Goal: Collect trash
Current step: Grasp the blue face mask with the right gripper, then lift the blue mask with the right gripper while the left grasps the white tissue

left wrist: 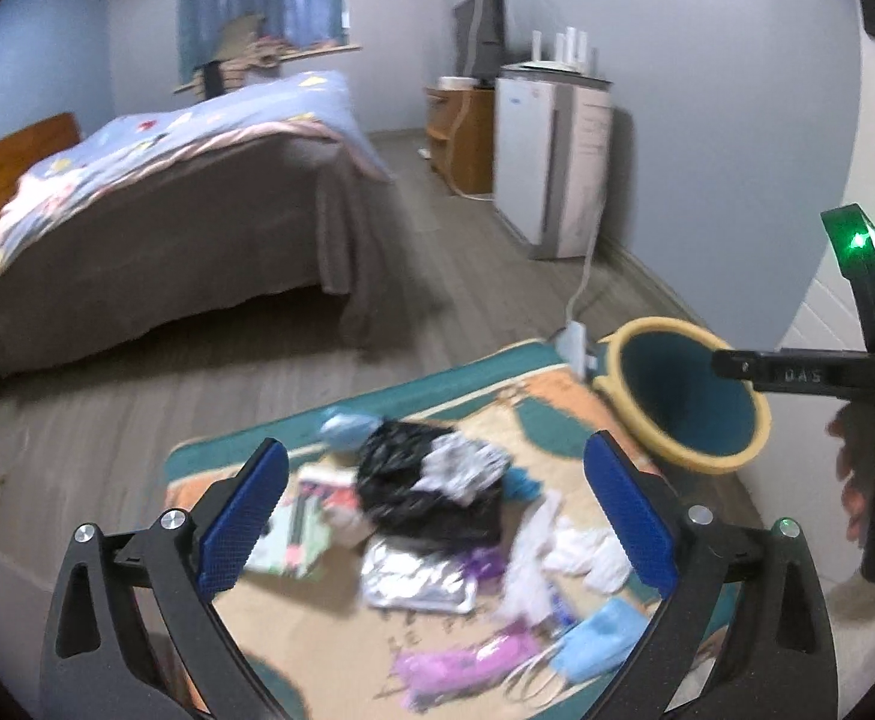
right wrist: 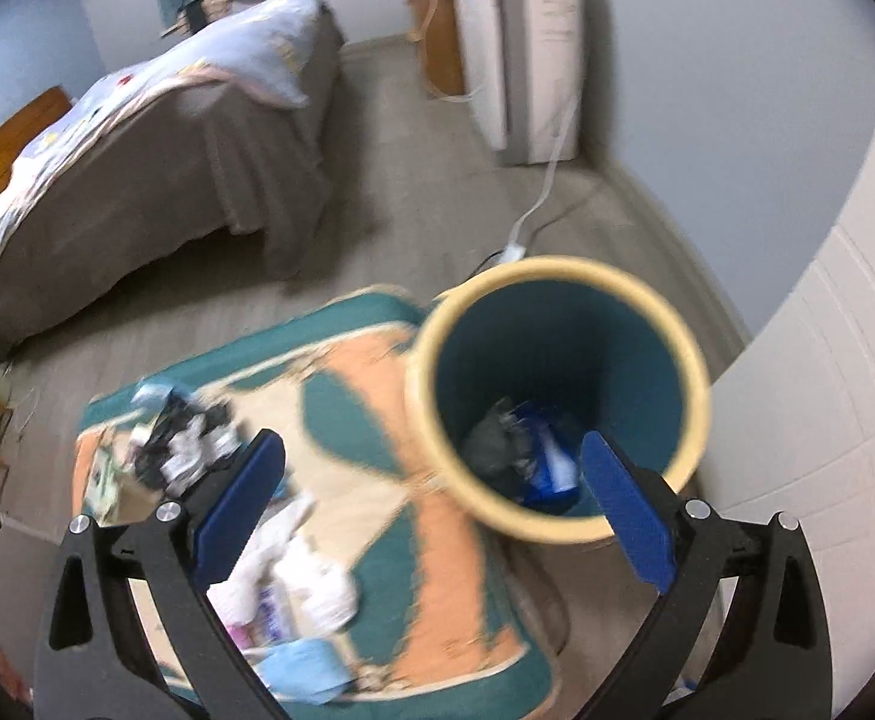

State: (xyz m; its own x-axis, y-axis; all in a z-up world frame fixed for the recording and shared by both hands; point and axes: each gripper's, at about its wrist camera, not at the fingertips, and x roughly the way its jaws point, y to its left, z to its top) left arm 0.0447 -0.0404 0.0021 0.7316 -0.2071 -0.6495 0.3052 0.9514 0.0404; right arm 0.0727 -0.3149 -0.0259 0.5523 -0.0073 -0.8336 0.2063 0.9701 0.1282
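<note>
Left wrist view is showing you a bedroom with grey plank flooring (left wrist: 467, 294), a bed draped in a brown cover and pale blue quilt (left wrist: 155, 192), and a white appliance (left wrist: 548, 162) standing by the wall. A teal, orange and cream patterned mat (left wrist: 329, 624) is lying on the floor, carrying the scattered trash: a crumpled black plastic bag (left wrist: 419, 486), a silver foil wrapper (left wrist: 419, 579), a blue face mask (left wrist: 602, 639), white tissues (left wrist: 587, 552). Your left gripper (left wrist: 434, 531) is hanging above this pile with its jaws spread wide, holding nothing. The teal bin with a yellow rim (right wrist: 557, 390) is standing just beside the mat; your right gripper (right wrist: 431, 528) is hovering by it, jaws apart and empty, some wrappers already lying inside.
</note>
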